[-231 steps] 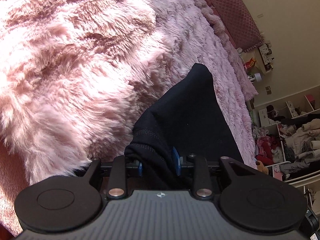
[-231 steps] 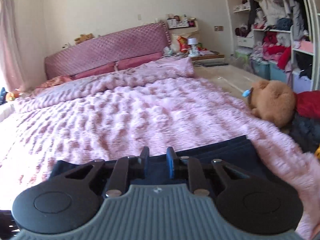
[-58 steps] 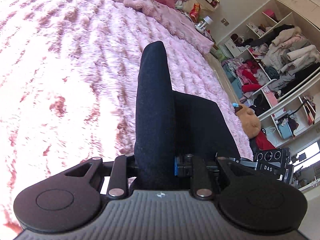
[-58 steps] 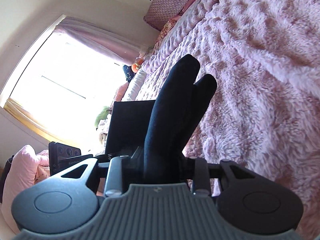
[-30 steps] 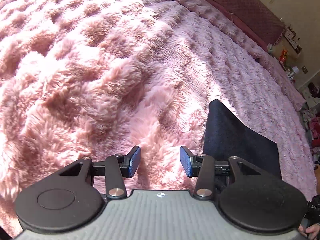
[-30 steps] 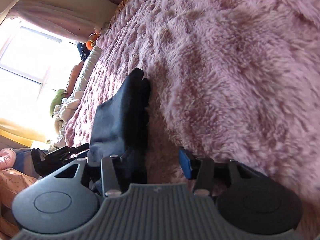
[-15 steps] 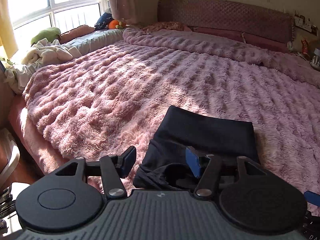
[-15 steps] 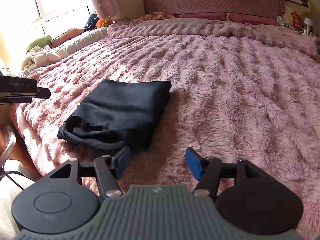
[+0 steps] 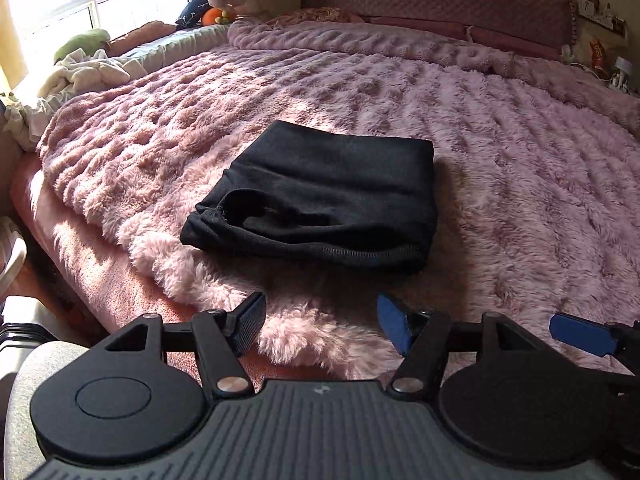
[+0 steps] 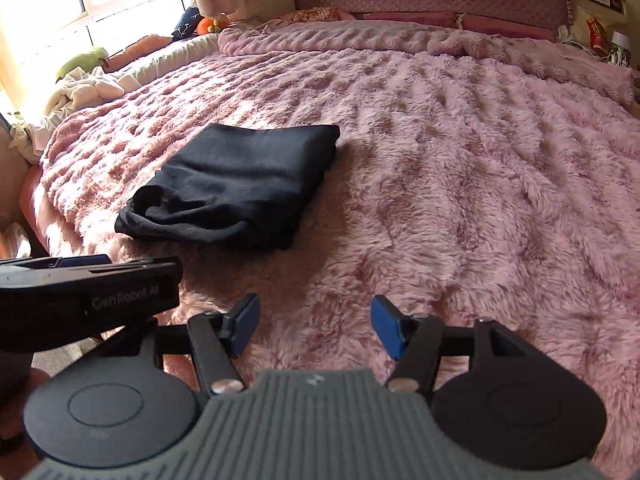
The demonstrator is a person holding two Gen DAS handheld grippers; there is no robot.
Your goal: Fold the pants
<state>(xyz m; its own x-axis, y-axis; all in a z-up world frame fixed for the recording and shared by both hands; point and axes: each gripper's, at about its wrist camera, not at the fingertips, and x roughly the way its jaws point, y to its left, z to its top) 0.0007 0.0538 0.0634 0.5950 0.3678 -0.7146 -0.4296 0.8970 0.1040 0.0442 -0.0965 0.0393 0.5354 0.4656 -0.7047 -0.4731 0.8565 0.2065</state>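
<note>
Pants (image 9: 320,196) released, now folded bundle at frame centre on pink bed (image 9: 520,160). Left gripper (image 9: 320,326), right gripper (image 10: 314,326) backed off, jaws spread, empty. Folding looks finished.

I see the black pants (image 9: 320,196) folded into a compact, thick rectangle, lying flat on the fluffy pink bed blanket (image 9: 500,168) near its front edge, waistband opening facing me.

Black left gripper (image 9: 320,326) and right gripper (image 10: 314,330): blue-padded fingers, ribbed grey bodies, round discs, silver pivot screws, "GenRobot.AI" lettering.
</note>
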